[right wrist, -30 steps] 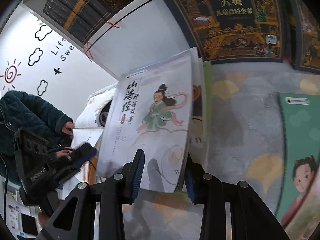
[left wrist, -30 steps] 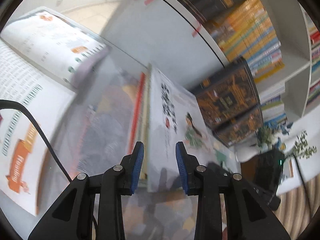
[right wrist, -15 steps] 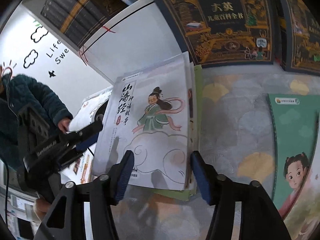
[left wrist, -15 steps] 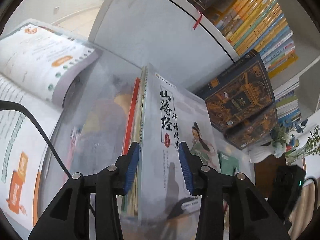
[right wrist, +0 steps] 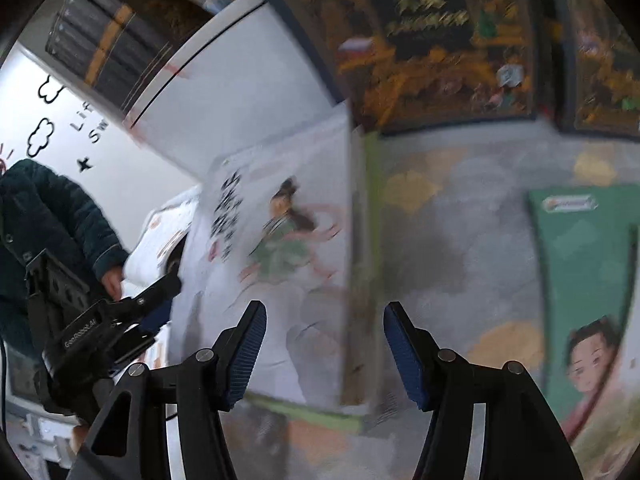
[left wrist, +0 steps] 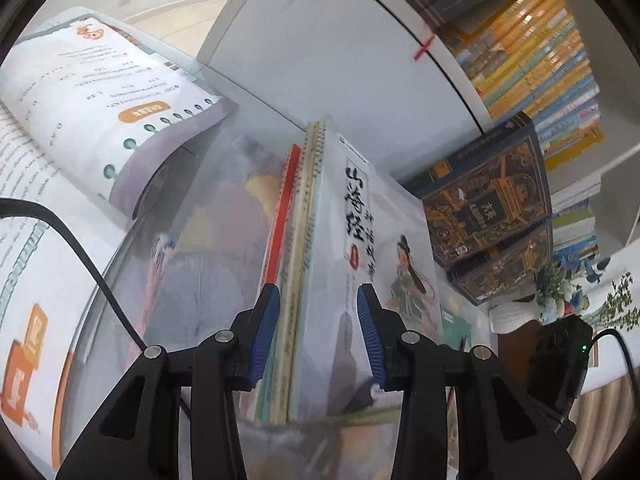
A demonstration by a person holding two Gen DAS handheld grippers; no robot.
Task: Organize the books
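- The right claw [right wrist: 324, 352] stands about half open with nothing gripped. Its jaws have just been opening, and the near edge of the stack of books [right wrist: 280, 260] lies between the pads without being pressed.
- A second ago this claw was clamped on that edge, so the stack is judged to have been released on this side.
- The left claw [left wrist: 316, 332] is opened narrowly around the spines of the same stack. Its jaws have also opened a little within the last second, and the pads appear to bear on both sides, so the stack seems to be held there.
- The stack is kept on edge, reaching away from the left claw and leaning slightly to its right on the patterned surface [right wrist: 460, 220].
- Squaring up is judged done; placing the stack remains.
- A green book [right wrist: 588, 280] lies flat to the right of the right claw, not yet gathered.
- Beyond both claws, dark ornate volumes [left wrist: 488, 204] are leaned against the bookshelf [left wrist: 540, 60].
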